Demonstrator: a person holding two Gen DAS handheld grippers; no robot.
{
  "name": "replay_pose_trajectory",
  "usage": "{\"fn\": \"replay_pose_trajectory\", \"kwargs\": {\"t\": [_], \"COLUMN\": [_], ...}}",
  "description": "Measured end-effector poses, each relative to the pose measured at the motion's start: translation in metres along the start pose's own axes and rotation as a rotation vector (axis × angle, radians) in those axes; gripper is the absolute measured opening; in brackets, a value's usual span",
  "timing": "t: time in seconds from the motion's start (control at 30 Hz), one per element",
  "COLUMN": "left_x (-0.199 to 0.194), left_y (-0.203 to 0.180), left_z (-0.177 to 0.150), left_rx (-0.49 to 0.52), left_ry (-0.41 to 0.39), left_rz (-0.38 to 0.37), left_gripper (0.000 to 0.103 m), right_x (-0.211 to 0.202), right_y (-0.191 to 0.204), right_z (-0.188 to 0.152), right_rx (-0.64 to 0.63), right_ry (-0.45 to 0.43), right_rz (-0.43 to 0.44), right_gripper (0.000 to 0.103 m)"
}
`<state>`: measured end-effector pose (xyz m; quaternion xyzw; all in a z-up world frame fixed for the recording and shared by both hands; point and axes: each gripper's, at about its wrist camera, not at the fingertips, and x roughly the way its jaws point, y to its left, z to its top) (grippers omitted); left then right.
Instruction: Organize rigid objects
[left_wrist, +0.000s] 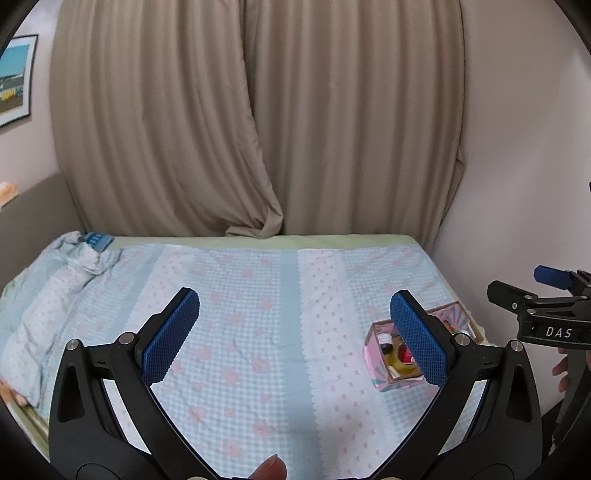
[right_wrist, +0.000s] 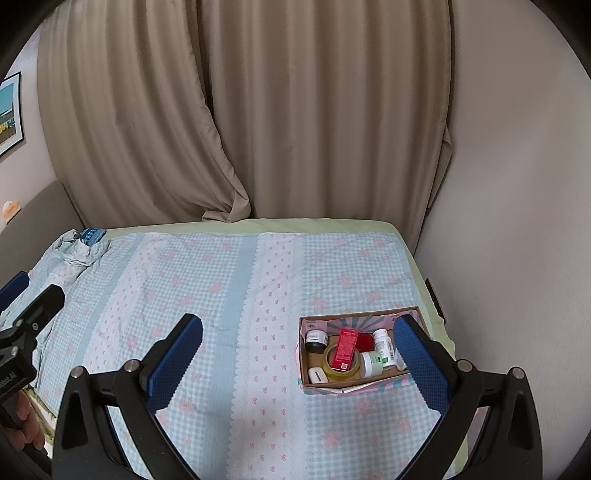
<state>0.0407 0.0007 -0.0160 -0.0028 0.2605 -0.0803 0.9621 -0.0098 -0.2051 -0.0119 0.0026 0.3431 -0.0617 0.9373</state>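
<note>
A pink cardboard box (right_wrist: 364, 316) sits on the bed at the right; it also shows in the left wrist view (left_wrist: 378, 326), partly hidden by a finger. It holds a red carton (right_wrist: 345, 349), a tape roll (right_wrist: 341, 371), a dark-lidded jar (right_wrist: 316, 340), a white jar (right_wrist: 371, 363), a white bottle (right_wrist: 383, 341) and a small white object (right_wrist: 317, 374). My left gripper (left_wrist: 295, 338) is open and empty above the bedspread, left of the box. My right gripper (right_wrist: 299, 363) is open and empty, its right finger (right_wrist: 421, 362) over the box's right end.
The bed has a blue checked floral bedspread (right_wrist: 207, 295), bunched at the far left by a small blue object (right_wrist: 91, 234). Beige curtains (right_wrist: 258, 110) hang behind. A wall (right_wrist: 517, 221) runs close along the bed's right side. The right gripper also shows in the left wrist view (left_wrist: 546, 295).
</note>
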Motion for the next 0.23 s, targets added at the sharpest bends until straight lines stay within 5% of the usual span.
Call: {"fn": "replay_pose_trajectory", "kwargs": {"t": [0.23], "left_x": [0.019], "left_y": [0.010], "left_z": [0.001], "left_rx": [0.010], "left_ry": [0.034], "left_rz": [-0.005], "left_gripper": [0.103], "right_x": [0.018], "right_y": [0.006], "right_z": [0.007], "right_rx": [0.007], "right_ry": [0.017], "right_rz": [-0.010], "right_gripper": [0.103]}}
